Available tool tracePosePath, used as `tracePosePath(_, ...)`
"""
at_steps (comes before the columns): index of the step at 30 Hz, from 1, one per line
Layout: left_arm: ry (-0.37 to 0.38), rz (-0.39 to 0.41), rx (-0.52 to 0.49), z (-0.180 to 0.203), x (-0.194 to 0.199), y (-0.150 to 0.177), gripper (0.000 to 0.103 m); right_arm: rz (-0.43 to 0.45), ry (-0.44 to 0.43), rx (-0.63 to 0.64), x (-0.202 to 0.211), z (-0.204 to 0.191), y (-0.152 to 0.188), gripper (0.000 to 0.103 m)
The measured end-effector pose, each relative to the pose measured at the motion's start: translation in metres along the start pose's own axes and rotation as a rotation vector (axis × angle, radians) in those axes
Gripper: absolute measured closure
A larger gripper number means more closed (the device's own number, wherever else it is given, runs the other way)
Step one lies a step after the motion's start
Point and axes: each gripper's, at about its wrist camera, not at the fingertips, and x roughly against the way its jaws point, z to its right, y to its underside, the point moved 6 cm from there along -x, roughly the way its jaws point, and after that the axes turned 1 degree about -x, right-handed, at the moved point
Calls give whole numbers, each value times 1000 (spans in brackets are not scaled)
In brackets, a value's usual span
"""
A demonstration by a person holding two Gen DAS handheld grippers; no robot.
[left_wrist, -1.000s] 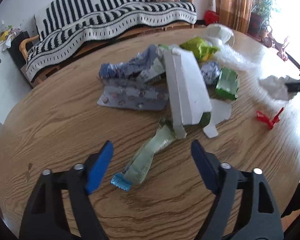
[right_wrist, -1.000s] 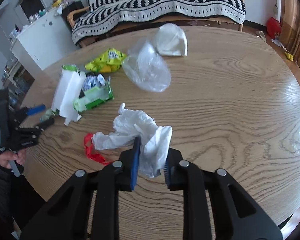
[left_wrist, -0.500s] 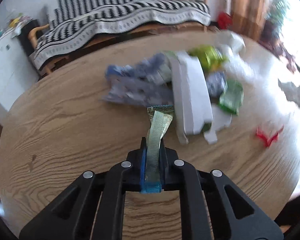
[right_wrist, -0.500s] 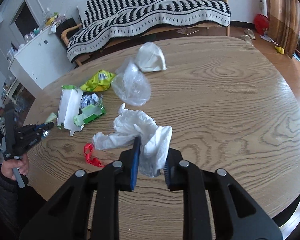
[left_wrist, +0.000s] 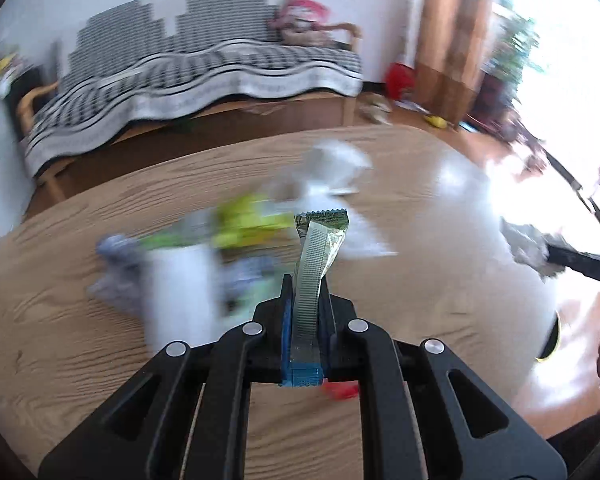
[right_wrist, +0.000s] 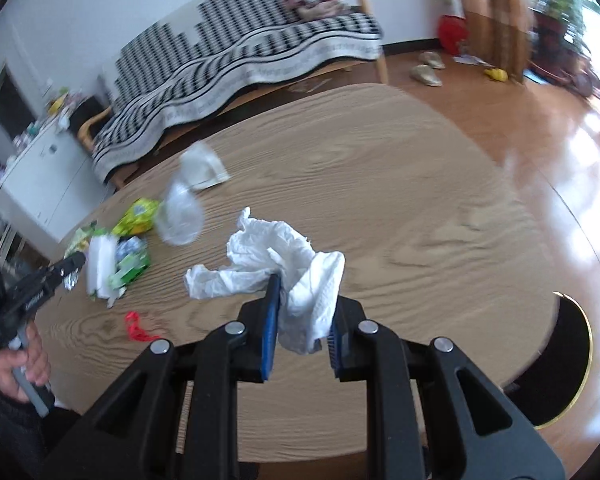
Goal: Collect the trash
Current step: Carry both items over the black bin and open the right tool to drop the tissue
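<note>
The green wrapper (left_wrist: 320, 252) is light, thin and floppy, so it is best pinched low near one end; the left gripper (left_wrist: 305, 312) has its fingers clenched on its lower part, above the bench (left_wrist: 80, 340). The right gripper (right_wrist: 302, 320) grips a soft crumpled tissue (right_wrist: 276, 256), seemingly lifted clear of the bench.

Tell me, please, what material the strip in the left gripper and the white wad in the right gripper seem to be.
Strip: looks like thin glossy plastic film, maybe foil-lined; crimped, serrated end seal. White wad: seems soft matte paper tissue; crumpled, faintly embossed, frayed edges.
</note>
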Motion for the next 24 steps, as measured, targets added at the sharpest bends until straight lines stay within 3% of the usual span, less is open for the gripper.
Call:
tracePosePath(7,176,15,-120,142,-16,-19,93,66,128,-175,42,106,6,82)
tracePosePath(13,339,-12,-199,262,-36,-12,93,124,315,-290,87,203,32,82)
tracePosePath(17,429,-45,-263,335,-49,1,93,111,371,-407,106,269,62,82)
tracePosePath(24,544,-109,-364,437,-76,36,93,21,415,-547,101,343,108,82)
